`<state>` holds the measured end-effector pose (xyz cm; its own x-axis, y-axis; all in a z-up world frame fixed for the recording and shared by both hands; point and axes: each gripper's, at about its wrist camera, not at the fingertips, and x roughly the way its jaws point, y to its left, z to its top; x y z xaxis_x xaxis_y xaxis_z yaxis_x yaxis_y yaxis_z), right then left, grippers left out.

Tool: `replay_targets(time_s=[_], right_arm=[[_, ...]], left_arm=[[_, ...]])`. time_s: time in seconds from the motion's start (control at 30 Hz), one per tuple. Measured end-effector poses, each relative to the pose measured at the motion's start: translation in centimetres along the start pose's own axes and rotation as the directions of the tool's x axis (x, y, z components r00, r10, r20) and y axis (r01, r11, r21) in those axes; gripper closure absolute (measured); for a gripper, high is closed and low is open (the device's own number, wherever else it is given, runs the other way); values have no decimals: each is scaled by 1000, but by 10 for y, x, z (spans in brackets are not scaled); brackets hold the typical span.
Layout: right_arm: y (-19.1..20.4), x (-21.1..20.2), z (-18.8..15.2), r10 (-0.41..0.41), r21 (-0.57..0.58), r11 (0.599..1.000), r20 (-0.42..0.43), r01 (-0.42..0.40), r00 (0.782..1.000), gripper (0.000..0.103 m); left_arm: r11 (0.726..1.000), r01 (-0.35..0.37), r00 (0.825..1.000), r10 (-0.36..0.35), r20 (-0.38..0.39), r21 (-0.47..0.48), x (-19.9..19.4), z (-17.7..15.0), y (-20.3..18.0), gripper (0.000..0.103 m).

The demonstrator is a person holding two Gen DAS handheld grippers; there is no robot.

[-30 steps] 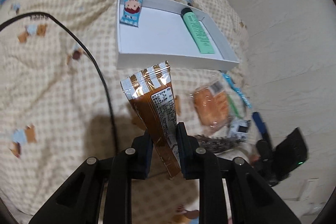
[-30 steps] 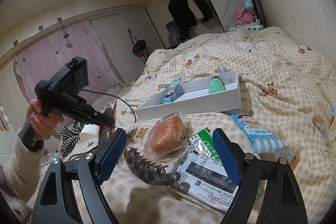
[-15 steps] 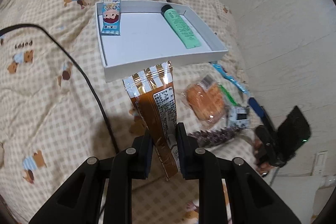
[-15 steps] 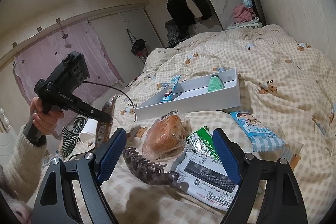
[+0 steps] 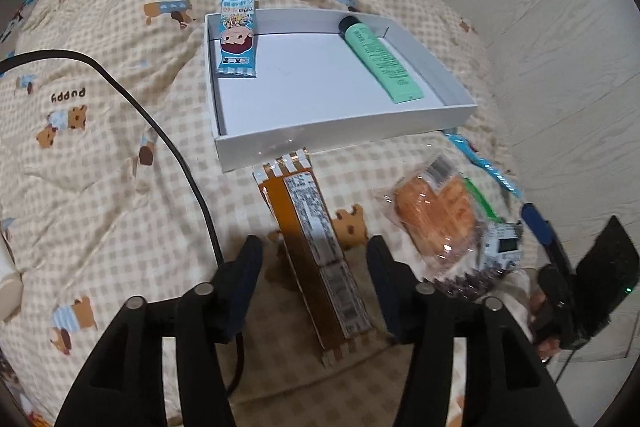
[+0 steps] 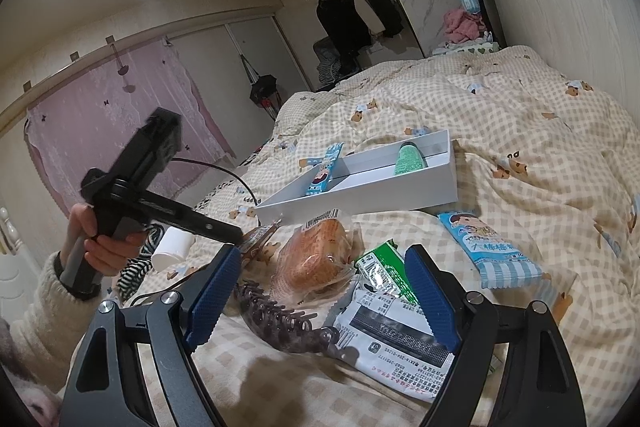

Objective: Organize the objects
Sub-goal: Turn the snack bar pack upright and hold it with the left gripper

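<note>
The brown packet (image 5: 318, 247) lies between the wide-open left gripper (image 5: 314, 269) fingers, long axis toward the tray (image 5: 340, 143); right gripper (image 6: 320, 295) open, empty.

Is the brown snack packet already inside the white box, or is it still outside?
Outside. The brown packet lies on the blanket, its tip at the white box front wall, between the left gripper open fingers.

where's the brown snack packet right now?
In the left wrist view, the brown snack packet sits between the open left tongs, its far end almost at the white tray's near wall, left of the wrapped bread.
</note>
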<state>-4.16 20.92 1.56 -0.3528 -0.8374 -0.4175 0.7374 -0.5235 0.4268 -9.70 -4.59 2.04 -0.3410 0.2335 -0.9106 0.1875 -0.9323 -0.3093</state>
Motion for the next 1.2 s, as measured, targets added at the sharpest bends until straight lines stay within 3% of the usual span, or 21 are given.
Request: replay_targets(time_s=[0.27,0.53,0.77,0.9,1.03,1.2], right_arm=[[-2,8,-3,-97,18,995,-53,98,994,18],[-1,11,-6,-104,3,995,-66,105,992,18],[0,10,-6,-118,-6,993,-57,117,991,18],[1,14,-5,-125,-16,992,-72,124,990,18],[2,12,-5,-151,-26,988,-71,150,986,18],[5,17,-4,-172,-46,985,-91,168,981,18]], left_arm=[[998,47,999,-46,-21,47,3,-15,-13,41],[999,14,999,-12,-48,41,5,-32,-10,41],[998,69,998,-69,-7,-14,0,-35,-11,41],[999,39,999,-39,-4,12,7,-42,-22,41],[995,-87,996,88,-9,40,14,-50,-30,41],[998,-63,998,63,3,25,6,-54,-26,45]])
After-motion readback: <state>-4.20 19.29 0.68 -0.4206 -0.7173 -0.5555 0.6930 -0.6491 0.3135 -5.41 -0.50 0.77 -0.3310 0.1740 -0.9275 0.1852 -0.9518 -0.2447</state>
